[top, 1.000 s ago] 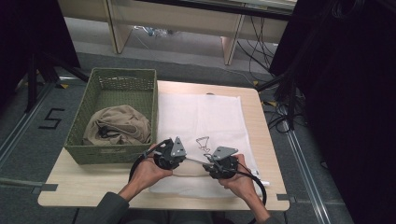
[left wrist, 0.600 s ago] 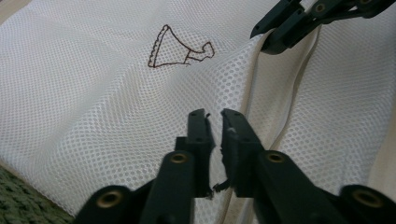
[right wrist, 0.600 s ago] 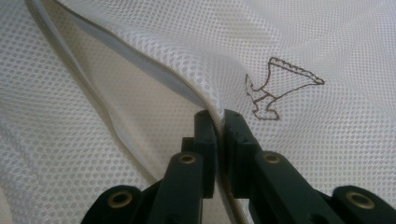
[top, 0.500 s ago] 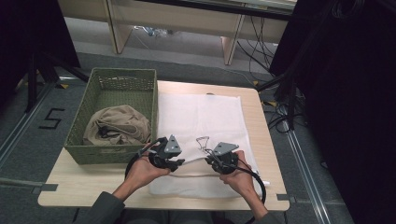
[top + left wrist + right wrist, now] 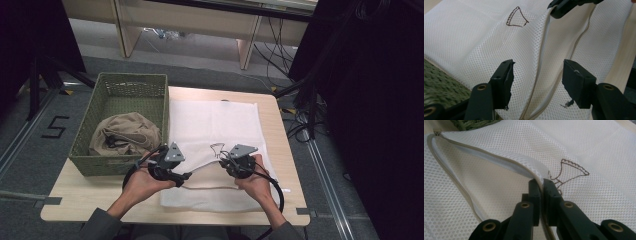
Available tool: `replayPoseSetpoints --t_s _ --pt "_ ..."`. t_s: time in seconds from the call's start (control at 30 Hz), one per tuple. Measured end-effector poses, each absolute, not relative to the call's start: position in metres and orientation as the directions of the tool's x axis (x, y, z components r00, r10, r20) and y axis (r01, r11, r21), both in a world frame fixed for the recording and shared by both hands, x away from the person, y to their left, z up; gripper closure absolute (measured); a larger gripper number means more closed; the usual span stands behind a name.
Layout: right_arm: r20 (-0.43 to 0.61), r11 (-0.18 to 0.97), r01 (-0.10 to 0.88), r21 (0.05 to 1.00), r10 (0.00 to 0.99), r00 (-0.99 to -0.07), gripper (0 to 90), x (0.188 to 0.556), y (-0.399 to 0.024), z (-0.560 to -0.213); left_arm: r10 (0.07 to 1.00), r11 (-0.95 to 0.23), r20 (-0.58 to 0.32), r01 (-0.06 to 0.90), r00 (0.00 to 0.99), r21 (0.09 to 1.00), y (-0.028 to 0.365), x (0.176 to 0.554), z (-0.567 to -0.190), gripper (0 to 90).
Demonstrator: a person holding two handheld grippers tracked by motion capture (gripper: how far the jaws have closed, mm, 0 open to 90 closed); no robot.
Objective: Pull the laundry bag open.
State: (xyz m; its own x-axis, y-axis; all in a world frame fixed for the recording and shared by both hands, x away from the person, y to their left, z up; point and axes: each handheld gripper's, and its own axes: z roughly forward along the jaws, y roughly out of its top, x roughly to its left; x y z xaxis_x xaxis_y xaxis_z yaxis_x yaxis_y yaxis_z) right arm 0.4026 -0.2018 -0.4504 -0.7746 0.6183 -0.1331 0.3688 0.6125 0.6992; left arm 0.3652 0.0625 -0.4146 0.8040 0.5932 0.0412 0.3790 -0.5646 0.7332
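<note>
- The left gripper (image 5: 186, 176), seen from the high view in the person's left hand (image 5: 142, 184), stands with its jaws well apart; they have just been opening, and nothing is pinched between them.
- In the left gripper view the white mesh laundry bag with a beige zip (image 5: 474, 42) lies under and beyond the spread jaws, its open zip edge (image 5: 537, 82) running up between them without touching either pad.
- The right gripper (image 5: 541, 185) has its jaws pressed together on the upper lip of the bag's zip opening, lifting that edge off the lower layer.
- Just beyond the right gripper's tips, on the mesh, sits a small brown stitched emblem (image 5: 571, 173).
- The far end of the zip, with its small metal stop (image 5: 436, 131), lies well off to the left of the right gripper's jaws in its own view.
- From the high view the bag is spread flat on the pale wooden table (image 5: 280, 130), stretching away in front of both grippers, with its near hem below them.
- To the outer side of the left gripper stands a green woven basket (image 5: 117, 82) holding a crumpled tan cloth (image 5: 125, 132).
</note>
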Motion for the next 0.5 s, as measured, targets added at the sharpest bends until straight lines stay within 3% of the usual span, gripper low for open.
replayPoseSetpoints --t_s 0.5 --pt "-0.099 0.584 0.376 0.719 0.621 -0.777 86.5 0.402 -0.205 -0.435 0.660 -0.509 0.035 0.413 0.750 0.755 0.099 0.372 -0.388 36.2"
